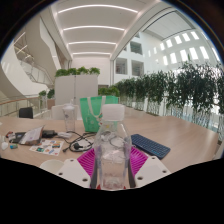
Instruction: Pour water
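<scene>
In the gripper view, the tongs [111, 165] are clenched on a clear plastic water bottle with a white screw cap [111, 150]. Both pink pads [87, 160] press its sides, and the bottle stands upright between them, its cap topmost.

Just ahead stands a clear plastic cup [68, 116], with a tall green container [91, 112] beside it. A dark blue flat notebook-like slab [151, 147] lies to one side on the pale wooden bench [185, 135], and loose small items [45, 142] lie scattered on the other.

The step in hand looks like carrying the bottle to a vessel. To do it well, keep the squeeze firm but not crushing, since thin plastic yields, and tip slowly over the cup's mouth. The cap appears on, and would have to come off first.

The bottle's base and water level are hard to make out. Whether the bottle rests on the bench or hangs free is hidden. The scattered items are too small to name.
</scene>
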`<act>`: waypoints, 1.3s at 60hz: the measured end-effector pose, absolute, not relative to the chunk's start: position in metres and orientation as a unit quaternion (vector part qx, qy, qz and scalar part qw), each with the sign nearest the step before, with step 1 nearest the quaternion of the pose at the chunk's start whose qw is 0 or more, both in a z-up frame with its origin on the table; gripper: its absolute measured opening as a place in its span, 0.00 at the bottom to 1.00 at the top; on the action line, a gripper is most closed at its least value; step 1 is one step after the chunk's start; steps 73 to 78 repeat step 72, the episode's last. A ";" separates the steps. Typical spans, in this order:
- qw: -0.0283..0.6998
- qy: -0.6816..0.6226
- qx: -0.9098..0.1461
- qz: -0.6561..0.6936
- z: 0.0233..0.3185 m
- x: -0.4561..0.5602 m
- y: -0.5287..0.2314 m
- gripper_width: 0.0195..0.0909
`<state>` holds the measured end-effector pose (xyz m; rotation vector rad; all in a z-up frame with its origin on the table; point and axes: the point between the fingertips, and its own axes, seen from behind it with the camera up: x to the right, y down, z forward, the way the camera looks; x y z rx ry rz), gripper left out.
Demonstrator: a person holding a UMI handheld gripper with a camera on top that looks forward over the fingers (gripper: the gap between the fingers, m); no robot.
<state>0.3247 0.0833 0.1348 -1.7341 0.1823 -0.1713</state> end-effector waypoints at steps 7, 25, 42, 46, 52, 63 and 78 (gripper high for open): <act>0.634 0.094 -0.764 -0.072 0.109 0.327 0.086 0.34; 0.616 0.099 -0.778 -0.075 0.086 0.325 0.088 0.40; 0.578 0.125 -0.803 -0.073 0.110 0.303 0.027 0.89; 0.571 0.122 -0.808 -0.080 0.122 0.292 -0.004 0.89; 0.564 0.123 -0.813 -0.080 0.138 0.263 -0.052 0.90; 0.554 0.117 -0.820 -0.082 0.177 0.205 -0.145 0.89; 0.544 0.105 -0.826 -0.105 0.204 0.165 -0.209 0.89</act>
